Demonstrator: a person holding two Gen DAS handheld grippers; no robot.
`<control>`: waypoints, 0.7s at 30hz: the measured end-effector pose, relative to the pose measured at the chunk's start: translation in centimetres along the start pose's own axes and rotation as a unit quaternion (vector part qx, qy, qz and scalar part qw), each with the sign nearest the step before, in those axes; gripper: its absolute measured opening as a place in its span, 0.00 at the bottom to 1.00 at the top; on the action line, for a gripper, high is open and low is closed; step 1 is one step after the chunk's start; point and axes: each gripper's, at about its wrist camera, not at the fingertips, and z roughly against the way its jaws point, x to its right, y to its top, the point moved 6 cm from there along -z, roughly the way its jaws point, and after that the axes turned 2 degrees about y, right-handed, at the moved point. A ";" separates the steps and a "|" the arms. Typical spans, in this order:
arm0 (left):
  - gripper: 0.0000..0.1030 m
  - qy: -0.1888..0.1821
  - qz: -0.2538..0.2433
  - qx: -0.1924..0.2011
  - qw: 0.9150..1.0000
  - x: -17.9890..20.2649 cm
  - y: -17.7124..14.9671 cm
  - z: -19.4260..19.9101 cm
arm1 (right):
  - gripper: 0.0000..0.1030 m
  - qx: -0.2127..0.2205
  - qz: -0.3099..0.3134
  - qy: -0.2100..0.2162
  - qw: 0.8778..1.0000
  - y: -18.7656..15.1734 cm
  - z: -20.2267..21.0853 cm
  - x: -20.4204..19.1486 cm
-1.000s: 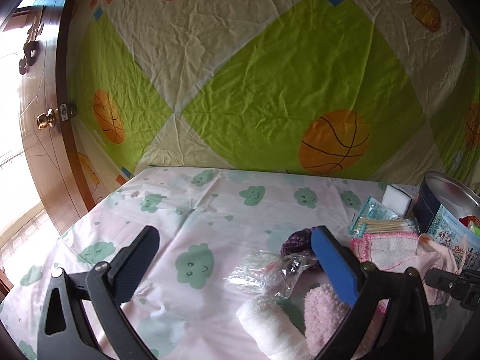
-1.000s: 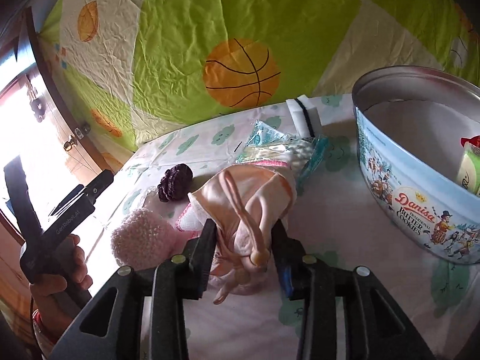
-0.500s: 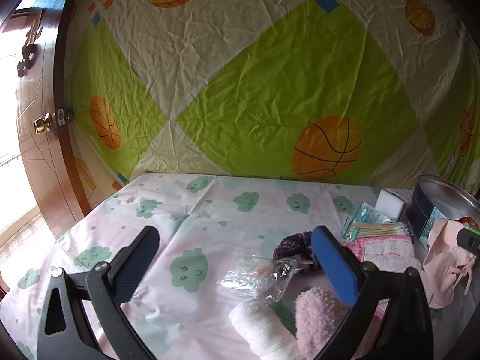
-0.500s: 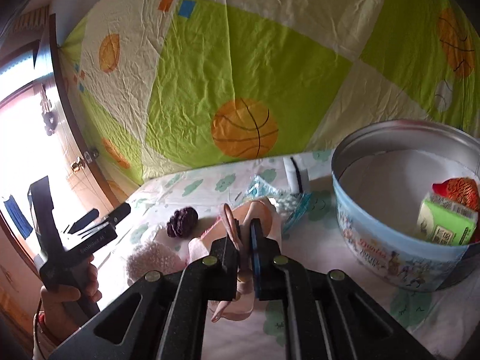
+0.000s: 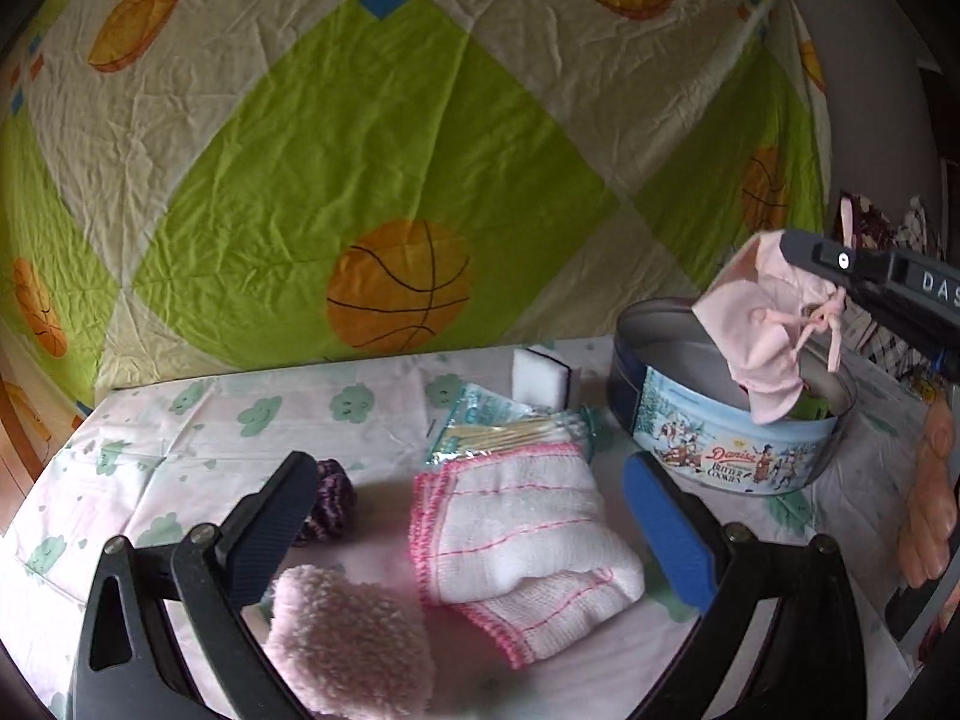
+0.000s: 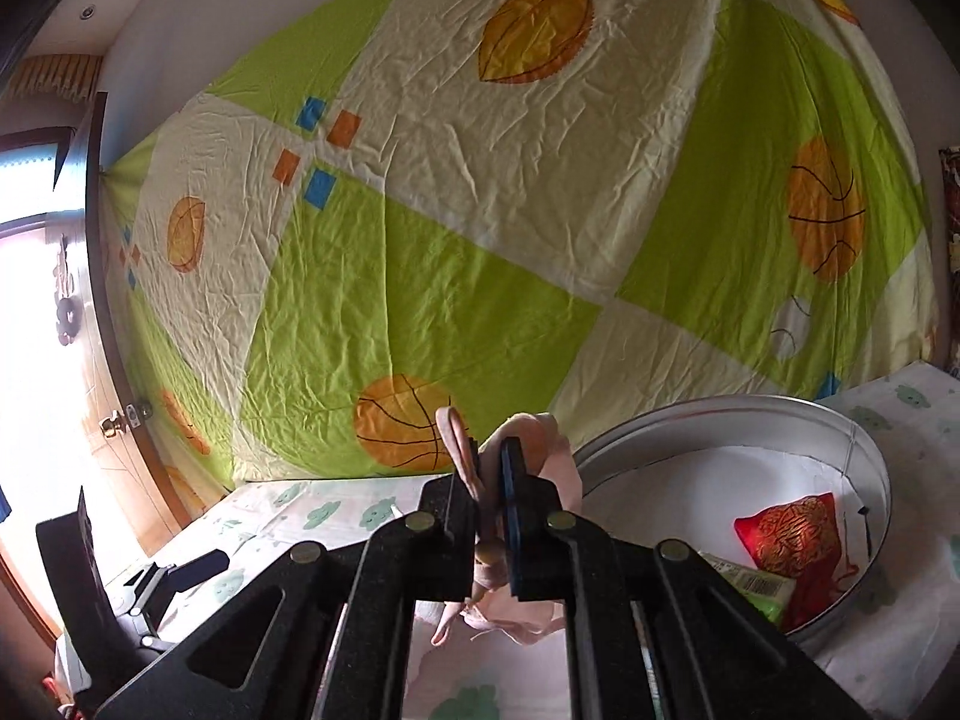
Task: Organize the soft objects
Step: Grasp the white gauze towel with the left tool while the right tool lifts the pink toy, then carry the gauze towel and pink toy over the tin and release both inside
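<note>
The right gripper (image 6: 491, 501) has its fingers clamped on the pink cloth (image 5: 759, 330), which dangles over the cookie tin (image 5: 729, 456) at right of frame. The left gripper (image 5: 468, 516) has its fingers apart around the folded towel (image 5: 516, 531) at lower centre.
</note>
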 end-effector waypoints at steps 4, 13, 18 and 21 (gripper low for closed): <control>1.00 0.008 -0.058 -0.056 0.997 3.8 -1.1 -2.8 | 0.08 0.015 0.009 -0.023 1.000 0.8 0.6 1.4; 0.49 0.035 -0.060 -0.176 0.982 3.9 -3.1 -8.0 | 0.08 0.014 0.006 -0.027 1.000 1.4 1.2 3.1; 0.26 -0.020 0.055 -0.152 0.987 0.9 -2.6 -7.2 | 0.08 0.019 0.006 -0.028 0.999 1.6 1.6 3.3; 0.26 -0.064 0.124 -0.106 0.985 -0.5 -1.3 -5.4 | 0.08 0.027 0.006 -0.030 0.999 1.9 2.0 3.5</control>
